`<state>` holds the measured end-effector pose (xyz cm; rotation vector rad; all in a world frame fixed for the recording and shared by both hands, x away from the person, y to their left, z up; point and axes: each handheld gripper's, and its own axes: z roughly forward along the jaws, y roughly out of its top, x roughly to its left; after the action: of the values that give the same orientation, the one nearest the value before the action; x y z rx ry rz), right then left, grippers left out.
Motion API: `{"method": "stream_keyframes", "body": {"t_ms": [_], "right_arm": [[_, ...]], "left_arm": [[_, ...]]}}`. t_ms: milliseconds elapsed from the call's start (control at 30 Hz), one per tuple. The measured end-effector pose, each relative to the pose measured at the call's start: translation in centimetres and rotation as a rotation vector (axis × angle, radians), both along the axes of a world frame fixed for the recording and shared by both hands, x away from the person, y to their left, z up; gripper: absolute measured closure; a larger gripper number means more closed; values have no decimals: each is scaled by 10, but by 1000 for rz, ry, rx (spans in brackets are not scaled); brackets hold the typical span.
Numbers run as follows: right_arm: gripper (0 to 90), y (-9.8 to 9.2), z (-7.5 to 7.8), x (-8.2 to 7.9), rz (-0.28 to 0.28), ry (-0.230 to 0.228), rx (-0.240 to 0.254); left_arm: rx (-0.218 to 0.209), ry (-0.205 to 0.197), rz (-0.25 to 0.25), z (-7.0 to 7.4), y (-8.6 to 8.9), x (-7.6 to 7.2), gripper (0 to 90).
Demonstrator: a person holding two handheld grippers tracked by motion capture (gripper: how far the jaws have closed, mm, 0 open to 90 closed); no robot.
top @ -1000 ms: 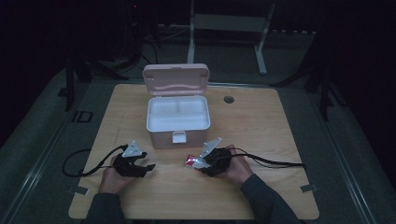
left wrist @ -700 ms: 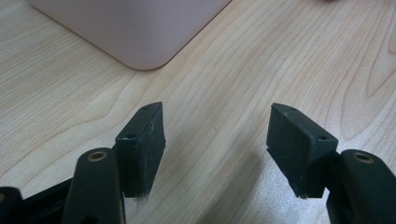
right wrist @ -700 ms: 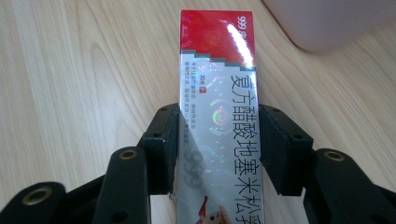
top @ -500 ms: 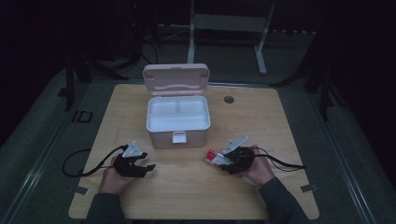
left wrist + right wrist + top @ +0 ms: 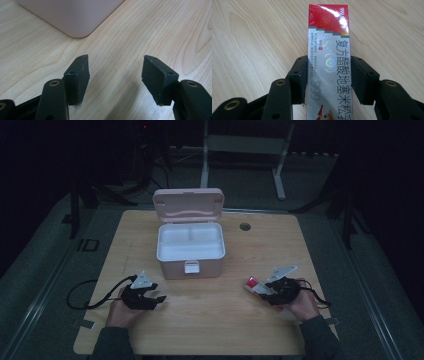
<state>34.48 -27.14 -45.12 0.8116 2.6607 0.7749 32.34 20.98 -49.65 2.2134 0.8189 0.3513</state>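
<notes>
A pink box (image 5: 190,251) stands open on the wooden table (image 5: 240,320), its lid raised at the back and its white tray inside bare. My right gripper (image 5: 260,289) at the table's right front is shut on a red and silver carton (image 5: 329,57) printed with Chinese characters; both pads press its long sides. The carton's red end (image 5: 251,283) sticks out toward the left. My left gripper (image 5: 156,295) rests at the left front, open, with only bare wood between its jaws (image 5: 115,75). A corner of the pink box (image 5: 72,17) lies just ahead of it.
A small round hole (image 5: 244,226) sits in the tabletop right of the box lid. Cables trail from both grippers across the table's front. A metal stand (image 5: 245,150) and dark floor lie beyond the far edge.
My right gripper has carried the carton to the right, away from the front of the pink box. The left gripper has stayed put.
</notes>
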Motion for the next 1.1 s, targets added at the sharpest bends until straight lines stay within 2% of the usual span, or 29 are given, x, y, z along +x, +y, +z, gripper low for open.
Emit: {"method": "stream_keyframes", "body": {"t_ms": [233, 433, 1100], "right_arm": [[509, -25, -4, -5, -53, 15, 11], [509, -36, -8, -9, -79, 27, 5], [503, -46, -15, -12, -92, 58, -3]], "left_arm": [[-7, 1, -5, 0, 0, -1, 421], [0, 2, -8, 0, 0, -1, 419], [4, 5, -8, 0, 0, 0, 416]]}}
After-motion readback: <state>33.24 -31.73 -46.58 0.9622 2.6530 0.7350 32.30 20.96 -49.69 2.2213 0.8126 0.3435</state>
